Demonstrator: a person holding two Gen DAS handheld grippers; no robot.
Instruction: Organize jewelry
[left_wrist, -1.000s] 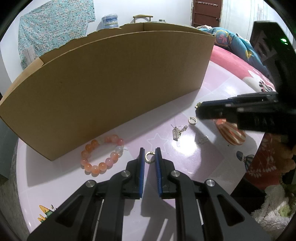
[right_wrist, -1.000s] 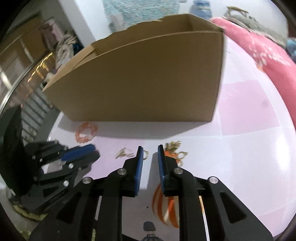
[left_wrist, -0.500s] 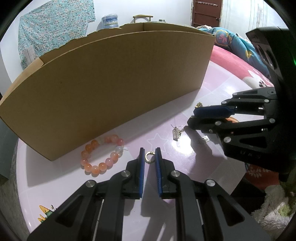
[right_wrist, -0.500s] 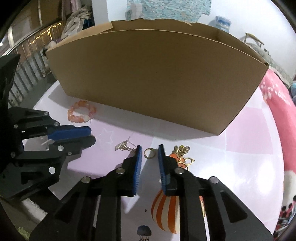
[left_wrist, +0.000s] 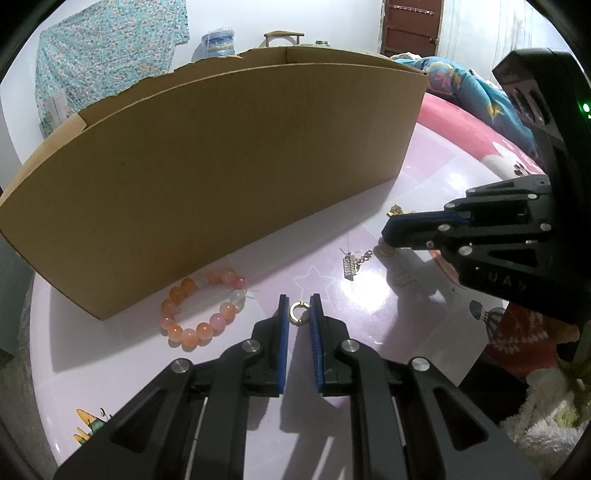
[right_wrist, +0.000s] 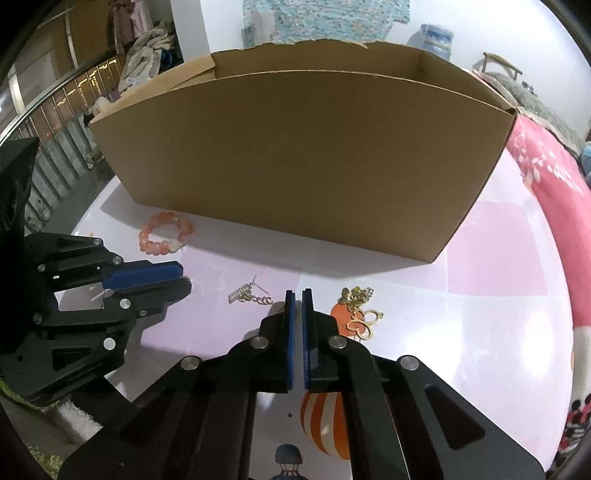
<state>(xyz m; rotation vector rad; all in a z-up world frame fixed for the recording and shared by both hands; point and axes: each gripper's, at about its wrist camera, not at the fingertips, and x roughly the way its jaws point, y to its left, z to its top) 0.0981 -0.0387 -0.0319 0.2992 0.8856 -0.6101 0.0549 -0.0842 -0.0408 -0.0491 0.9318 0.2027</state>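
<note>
On the pink tabletop (right_wrist: 498, 332), in front of the box (left_wrist: 221, 166), the loose jewelry lies in a row: a bracelet (left_wrist: 203, 306) close against the box wall, a ring (left_wrist: 297, 314), a chain (right_wrist: 251, 293) and a gold pendant (right_wrist: 360, 310). None of it shows inside the box, so the sorting looks barely begun. The open-topped box is the likely place for each piece.

The left gripper (left_wrist: 297, 301) points steeply down with its jaws set narrow on either side of the ring. That narrow setting suits so small a thing, since little closing is left to do. A sliver of tabletop seems to show on each side of the ring, and I cannot tell whether the pads press it.

The right gripper (right_wrist: 298, 295) sits between the chain and the pendant, tips down at the tabletop. Its jaws have just been closing and now stand closed, with only a hairline gap. Its own view shows nothing between the pads. From the left view a small gold piece (left_wrist: 386, 251) peeks out under its tip, so it may be pinching a second small ring, though that is a guess.

Both tools stay low and well apart, probably so each can lift its piece without bumping the other.
</note>
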